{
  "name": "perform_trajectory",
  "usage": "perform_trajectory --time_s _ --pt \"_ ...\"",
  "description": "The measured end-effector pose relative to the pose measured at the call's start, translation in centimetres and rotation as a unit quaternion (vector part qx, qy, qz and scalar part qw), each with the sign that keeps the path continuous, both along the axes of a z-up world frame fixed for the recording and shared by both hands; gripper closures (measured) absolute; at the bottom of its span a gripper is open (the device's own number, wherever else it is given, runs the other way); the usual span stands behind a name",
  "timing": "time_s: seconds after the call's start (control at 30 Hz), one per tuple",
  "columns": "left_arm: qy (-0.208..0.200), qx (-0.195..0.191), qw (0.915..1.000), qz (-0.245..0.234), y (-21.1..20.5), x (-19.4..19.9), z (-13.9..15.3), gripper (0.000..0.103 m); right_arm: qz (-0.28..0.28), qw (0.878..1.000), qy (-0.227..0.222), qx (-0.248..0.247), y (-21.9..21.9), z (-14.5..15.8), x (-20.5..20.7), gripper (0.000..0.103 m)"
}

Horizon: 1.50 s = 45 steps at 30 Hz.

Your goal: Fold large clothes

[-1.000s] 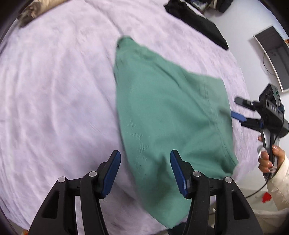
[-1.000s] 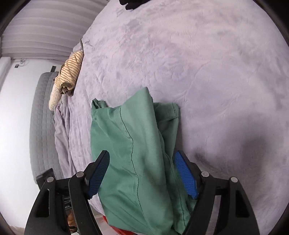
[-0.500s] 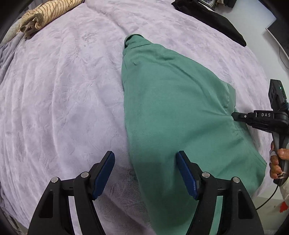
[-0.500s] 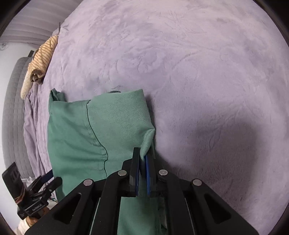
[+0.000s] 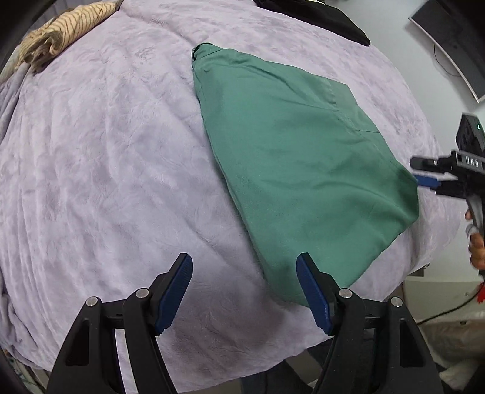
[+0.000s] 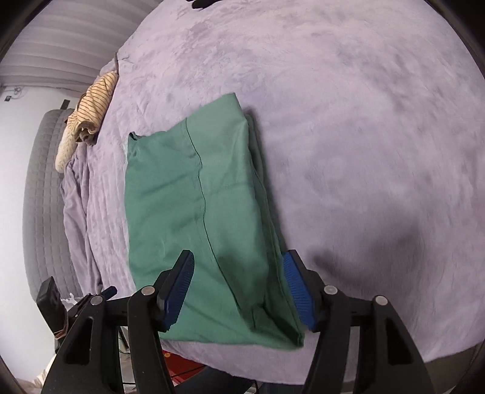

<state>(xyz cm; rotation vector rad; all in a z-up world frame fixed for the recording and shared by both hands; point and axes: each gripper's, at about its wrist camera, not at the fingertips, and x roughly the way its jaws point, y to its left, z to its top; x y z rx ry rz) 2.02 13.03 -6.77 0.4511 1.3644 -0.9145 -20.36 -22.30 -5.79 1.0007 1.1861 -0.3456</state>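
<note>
A folded green cotton garment [image 5: 303, 169] is seen lying flat on a bed covered by a plush lavender blanket [image 5: 106, 157], with the left tool [image 5: 244, 291] and right tool [image 6: 238, 288] both held apart above it.

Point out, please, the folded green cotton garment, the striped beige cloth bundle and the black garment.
Folded green cotton garment [image 5: 297, 169]: left wrist view, middle panel.
Striped beige cloth bundle [image 6: 92, 104]: right wrist view, striped top.
Black garment [image 5: 318, 15]: left wrist view, middle.
</note>
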Motion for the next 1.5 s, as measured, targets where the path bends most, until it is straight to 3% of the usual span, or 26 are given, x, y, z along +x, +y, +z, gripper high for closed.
perform_trajectory --time_s 0.07,0.13,0.2,0.27,0.33,0.37,0.57,0.8,1.0,1.17,1.27,1.5 --pt "0.016 -0.010 0.9998 -0.002 -0.5 -0.8 -0.4 0.031 -0.016 1.000 0.012 0.006 1.2 -0.5 -1.6 0.037" --pt "0.015 -0.006 0.9996 -0.023 -1.2 -2.1 -1.1 0.031 -0.023 0.999 0.025 -0.001 2.1 -0.8 -2.6 0.046" --pt "0.001 0.007 0.9983 -0.057 -2.0 -3.8 -2.1 0.031 -0.023 0.999 0.037 -0.020 2.9 -0.9 -3.3 0.075" --pt "-0.033 0.027 0.9961 -0.078 -2.1 -5.1 -3.3 0.030 -0.010 0.997 0.048 -0.051 3.7 -0.8 -3.3 0.082" --pt "-0.031 0.029 0.9967 -0.069 -1.8 -5.3 -4.1 0.029 0.004 0.994 0.068 -0.080 4.0 -1.1 -3.0 0.082" --pt "-0.025 0.027 0.9977 -0.056 -1.6 -5.0 -4.2 0.024 0.007 0.993 0.079 -0.083 4.0 -1.8 -2.9 0.083" --pt "-0.022 0.020 0.9984 -0.048 -1.0 -5.2 -3.8 0.022 -0.023 0.992 0.111 -0.062 3.2 -5.3 -3.8 0.083" --pt "-0.014 0.023 0.9990 -0.036 -0.5 -5.2 -3.5 0.022 -0.029 0.988 0.130 -0.075 4.0 -4.6 -3.6 0.083" --pt "-0.010 0.033 0.9993 -0.013 -0.3 -5.0 -2.9 0.022 -0.012 0.992 0.085 -0.093 4.9 0.3 -3.5 0.083" --pt "-0.010 0.053 0.9984 0.016 0.0 -4.8 -2.5 0.022 0.043 0.995 0.036 -0.080 6.0 1.6 -1.3 0.083" --pt "-0.012 0.062 0.9976 0.028 0.1 -4.8 -2.3 0.022 0.072 0.994 0.045 -0.074 6.1 0.4 0.3 0.083" --pt "-0.016 0.079 0.9953 0.054 0.2 -4.3 -1.8 0.022 0.058 0.994 0.089 -0.002 3.8 -4.7 0.7 0.085"
